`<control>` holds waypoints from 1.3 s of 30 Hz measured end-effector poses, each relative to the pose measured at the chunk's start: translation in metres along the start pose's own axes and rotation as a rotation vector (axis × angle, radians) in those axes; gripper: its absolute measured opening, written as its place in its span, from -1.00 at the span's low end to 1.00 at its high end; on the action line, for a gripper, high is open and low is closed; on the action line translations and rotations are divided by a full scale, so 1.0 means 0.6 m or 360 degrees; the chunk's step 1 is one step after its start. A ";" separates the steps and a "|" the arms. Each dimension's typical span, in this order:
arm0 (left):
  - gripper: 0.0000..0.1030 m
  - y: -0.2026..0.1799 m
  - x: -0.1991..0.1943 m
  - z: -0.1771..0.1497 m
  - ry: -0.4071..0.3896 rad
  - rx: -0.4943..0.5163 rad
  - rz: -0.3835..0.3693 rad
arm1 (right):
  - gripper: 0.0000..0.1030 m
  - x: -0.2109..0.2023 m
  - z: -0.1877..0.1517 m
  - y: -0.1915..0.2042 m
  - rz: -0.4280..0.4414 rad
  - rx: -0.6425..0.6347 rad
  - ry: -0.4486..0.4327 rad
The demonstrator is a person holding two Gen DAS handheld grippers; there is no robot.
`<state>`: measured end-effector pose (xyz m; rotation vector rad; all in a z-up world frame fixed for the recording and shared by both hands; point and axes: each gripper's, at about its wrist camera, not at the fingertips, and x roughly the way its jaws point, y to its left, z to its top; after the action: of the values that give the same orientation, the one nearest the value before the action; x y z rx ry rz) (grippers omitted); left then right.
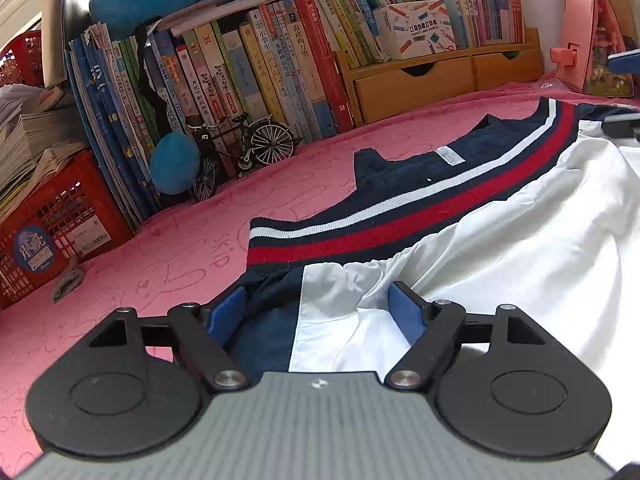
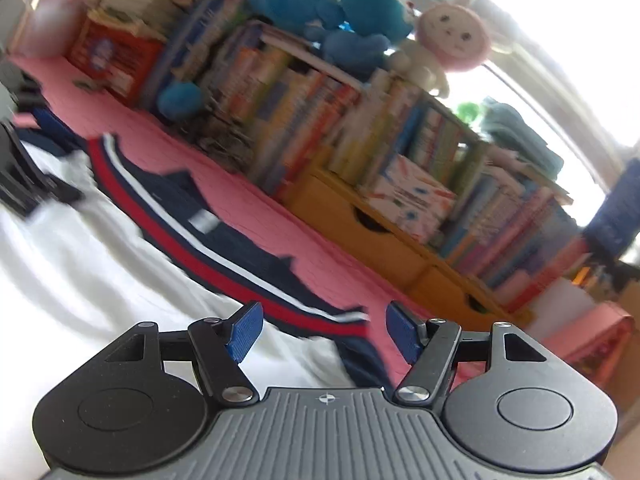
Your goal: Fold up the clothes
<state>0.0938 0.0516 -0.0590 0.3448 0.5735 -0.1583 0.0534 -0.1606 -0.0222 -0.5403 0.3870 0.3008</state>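
A white garment (image 1: 520,248) with navy panels and a navy, red and white striped band (image 1: 400,208) lies spread on the pink cloth-covered table (image 1: 160,264). My left gripper (image 1: 316,312) is open low over the garment's near corner. Its blue pads stand apart on either side of the navy and white fabric and do not press it. The right wrist view is tilted and blurred. There my right gripper (image 2: 324,334) is open above the end of the striped band (image 2: 224,264), where the white cloth (image 2: 100,280) meets the pink table, with nothing clamped.
A row of books (image 1: 240,72) and a wooden drawer shelf (image 1: 420,84) line the far side. A red crate (image 1: 52,232) with paper stacks, a model bicycle (image 1: 244,144) and blue plush toys (image 1: 176,160) stand at the left. A pink box (image 1: 592,40) is at the far right.
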 end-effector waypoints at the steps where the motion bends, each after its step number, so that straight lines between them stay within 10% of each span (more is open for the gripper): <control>1: 0.54 0.000 0.000 0.000 0.0000 -0.0002 -0.0001 | 0.27 0.007 0.013 0.013 0.0114 0.0049 0.0009; 5: 0.55 0.003 0.001 0.000 0.0005 -0.0018 -0.0009 | -0.31 0.069 0.015 0.021 0.0162 0.0121 0.0167; 9: 0.57 0.007 0.003 0.000 0.0008 -0.0042 -0.0058 | 0.04 0.110 -0.039 -0.079 0.0026 0.0421 0.0321; 14: 0.60 0.006 0.004 0.000 0.0011 -0.0045 -0.0050 | -0.10 0.022 -0.044 -0.078 -0.0465 0.0484 0.0206; 19: 0.62 0.003 0.004 0.000 0.0006 -0.0032 -0.0030 | -0.06 -0.126 -0.061 -0.012 -0.0064 0.0983 0.0051; 24: 0.35 -0.002 -0.031 0.004 -0.0032 -0.0054 0.0039 | -0.44 -0.181 -0.080 0.108 0.0100 0.0998 0.0114; 31: 0.37 -0.078 -0.157 0.033 -0.0198 -0.0024 -0.0687 | -0.29 -0.201 -0.073 0.142 0.0021 0.0886 -0.0012; 35: -0.50 -0.157 -0.047 0.050 0.0056 0.0094 -0.0637 | -0.17 -0.199 -0.072 0.144 -0.0003 0.0908 -0.0015; 39: -0.77 -0.141 0.044 0.095 0.0131 -0.0184 -0.0518 | -0.13 -0.197 -0.080 0.148 -0.0022 0.0926 -0.0003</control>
<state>0.1241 -0.0491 -0.0519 0.1439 0.7155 -0.4238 -0.0977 -0.1352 -0.0479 0.0278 0.4457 0.1626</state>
